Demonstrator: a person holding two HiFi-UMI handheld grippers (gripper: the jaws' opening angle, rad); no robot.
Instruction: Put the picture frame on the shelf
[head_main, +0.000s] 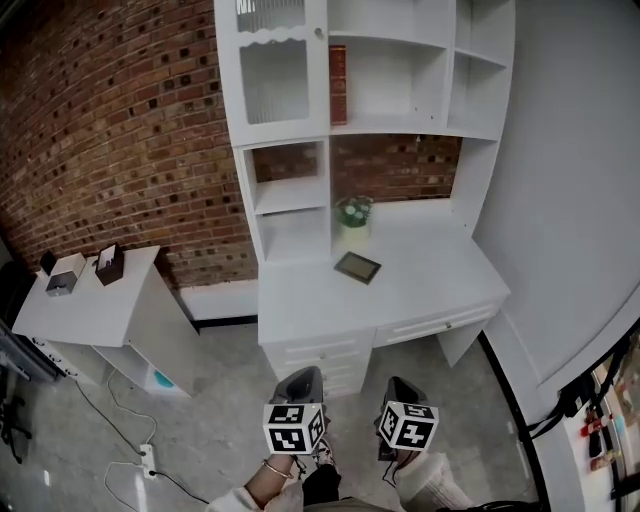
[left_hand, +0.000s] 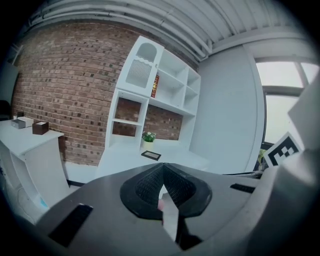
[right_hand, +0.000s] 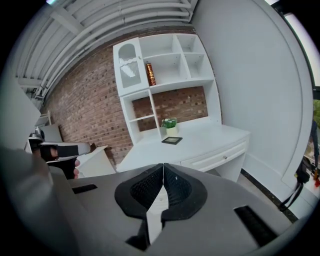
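Note:
A small dark picture frame (head_main: 357, 267) lies flat on the white desk (head_main: 420, 280), in front of a potted plant (head_main: 353, 215). The frame (left_hand: 151, 155) also shows far off in the left gripper view, and the frame (right_hand: 172, 140) in the right gripper view. Above the desk rises a white shelf unit (head_main: 370, 70) with open compartments. My left gripper (head_main: 300, 385) and right gripper (head_main: 400, 392) hang low, well short of the desk, over the floor. Both are shut with nothing between the jaws.
A red book (head_main: 338, 84) stands in an upper shelf compartment. A low white side table (head_main: 95, 305) with small boxes stands to the left against the brick wall. A power strip and cable (head_main: 148, 460) lie on the floor at the left.

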